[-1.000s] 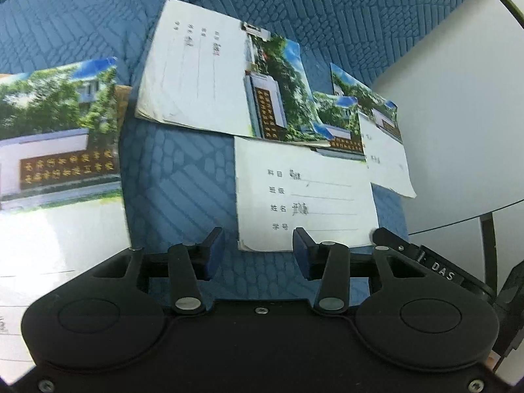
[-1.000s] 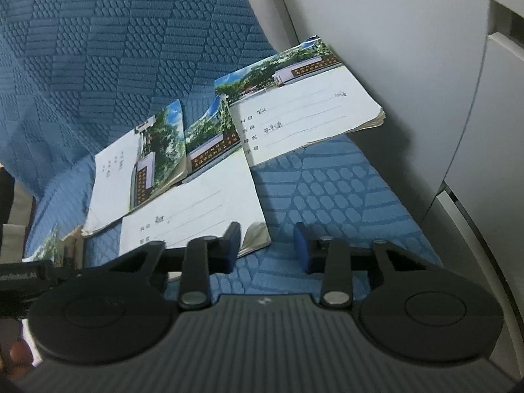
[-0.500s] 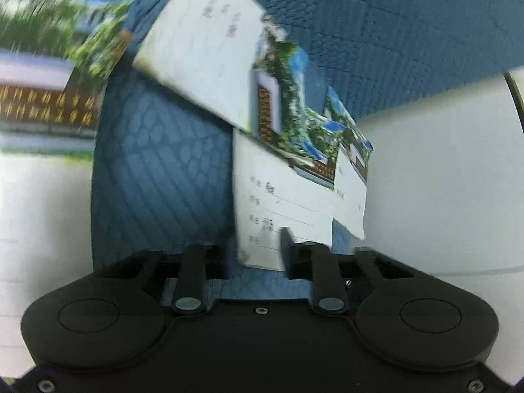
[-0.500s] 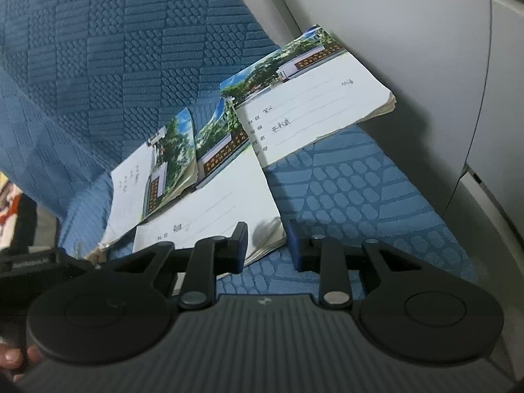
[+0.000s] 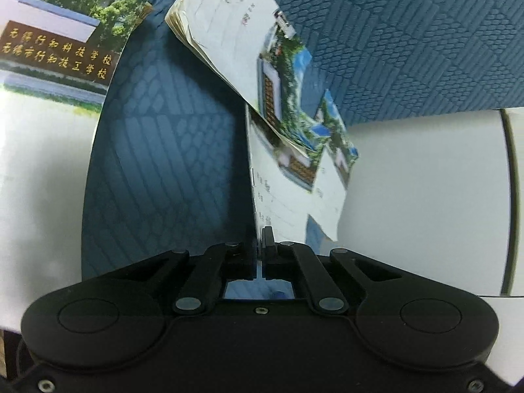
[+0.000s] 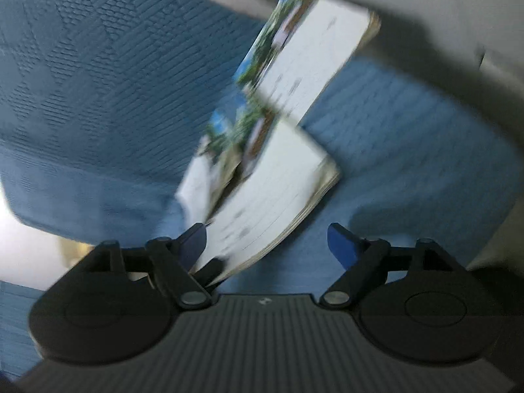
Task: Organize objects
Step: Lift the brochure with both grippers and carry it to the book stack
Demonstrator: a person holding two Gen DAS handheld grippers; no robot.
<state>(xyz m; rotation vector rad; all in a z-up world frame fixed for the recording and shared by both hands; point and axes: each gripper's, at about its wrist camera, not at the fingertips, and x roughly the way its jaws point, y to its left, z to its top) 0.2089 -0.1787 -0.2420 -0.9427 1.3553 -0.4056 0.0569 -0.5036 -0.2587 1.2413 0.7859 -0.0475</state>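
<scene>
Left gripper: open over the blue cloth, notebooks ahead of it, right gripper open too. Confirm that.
Wrong on one count. The left gripper is not open: the left wrist view shows its jaws shut on the edge of a notebook. The rest stands: blue cloth, notebooks ahead, and the right gripper open, its jaws having just been opening.

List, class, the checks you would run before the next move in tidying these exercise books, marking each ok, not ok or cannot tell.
1. Left gripper jaws shut on the edge of the nearest white photo-covered exercise book: ok.
2. How many pages that pinch takes in: cannot tell.
3. Right gripper jaws open; they have just been opening, with that book's corner between them but not pressed: ok.
4. Held book free of its neighbours: not ok; a second white exercise book overlaps its far end.
5. Right wrist view sharp enough to aim by: not ok, it is blurred.
</scene>
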